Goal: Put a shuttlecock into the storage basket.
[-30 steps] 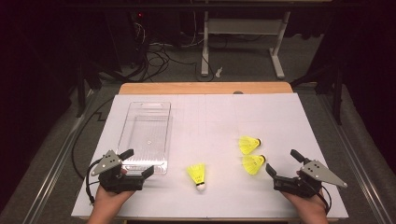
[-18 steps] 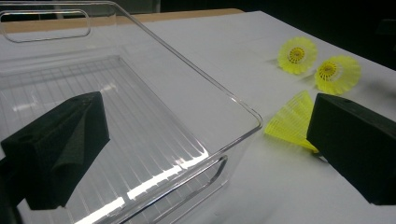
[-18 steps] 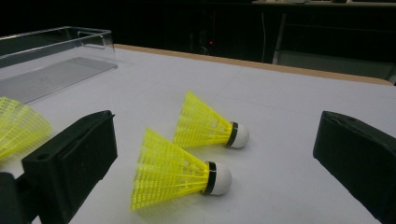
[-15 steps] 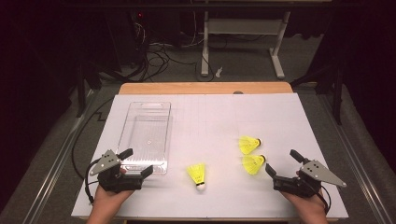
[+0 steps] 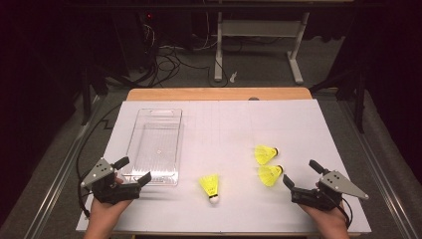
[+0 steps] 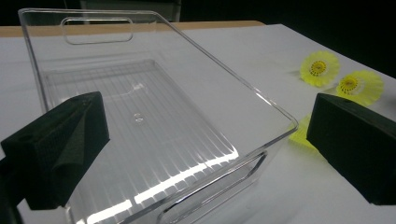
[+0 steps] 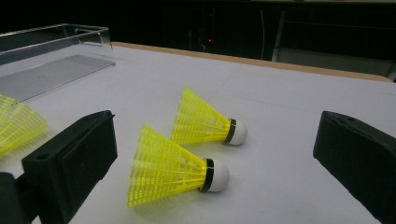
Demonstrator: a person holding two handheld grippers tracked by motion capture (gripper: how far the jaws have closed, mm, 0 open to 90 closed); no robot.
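Three yellow shuttlecocks lie on the white table sheet [image 5: 224, 124]: one near the front centre [image 5: 210, 186], two side by side at the right [image 5: 265, 154] [image 5: 270, 175]. A clear plastic bin [image 5: 155, 144] stands empty at the left. My left gripper [image 5: 132, 171] is open at the bin's near end, its jaws framing the bin [image 6: 154, 116]. My right gripper [image 5: 302, 174] is open just right of the nearer shuttlecock [image 7: 175, 167], with the farther one [image 7: 205, 119] behind it. Both grippers hold nothing.
The wooden table edge [image 5: 219, 93] runs along the back. Beyond it are a dark floor, cables [image 5: 166, 55] and a white desk frame [image 5: 259, 35]. Metal rails [image 5: 54, 179] flank the table on both sides.
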